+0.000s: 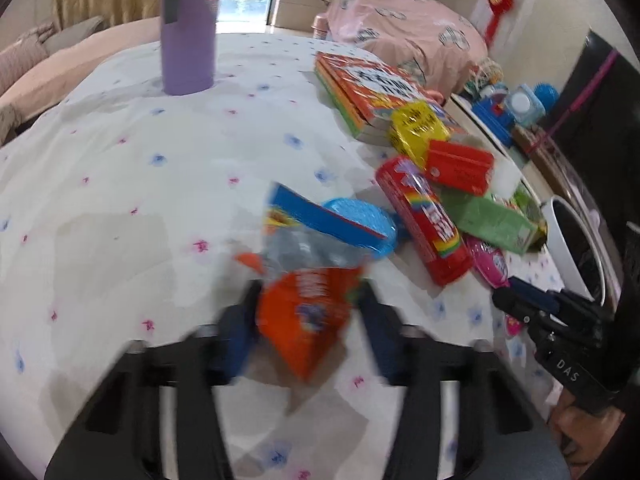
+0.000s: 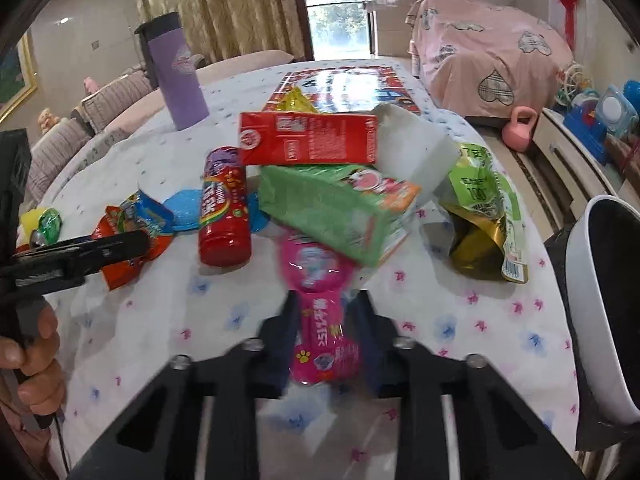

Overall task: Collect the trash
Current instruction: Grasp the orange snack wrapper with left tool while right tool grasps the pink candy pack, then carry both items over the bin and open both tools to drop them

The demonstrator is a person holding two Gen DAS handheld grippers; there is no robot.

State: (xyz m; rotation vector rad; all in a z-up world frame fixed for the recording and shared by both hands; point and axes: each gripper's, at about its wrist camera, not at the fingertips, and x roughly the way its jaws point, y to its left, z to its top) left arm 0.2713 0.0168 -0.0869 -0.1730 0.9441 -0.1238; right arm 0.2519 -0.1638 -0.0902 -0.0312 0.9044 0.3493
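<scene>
The left claw (image 1: 308,312) is standing nearly closed, its blue fingers (image 1: 236,340) pinching an orange snack wrapper (image 1: 304,316) that is blurred in its own camera. The right claw (image 2: 324,320) is likewise narrowed, its jaws pressing on the lower part of a pink wrapper (image 2: 320,320) whose upper end is lying under a green carton (image 2: 336,212). A hand (image 2: 36,364) is gripping the left claw's handle at the near left corner of the surface (image 2: 168,320), which is wearing a white cloth with small flowers.

The rest of the trash is lying along the middle and right side of the surface: a red tube (image 2: 224,208), a red carton (image 2: 308,140), a blue lid (image 1: 360,220) and a green and gold pouch (image 2: 484,216). A purple bottle (image 2: 176,76) is standing upright near the far left edge, and a picture book (image 2: 344,88) is lying at the far edge. A white bin (image 2: 604,300) is sitting just off the right edge. Beyond are curtains (image 2: 224,8) and a pink-covered bed (image 2: 488,44).
</scene>
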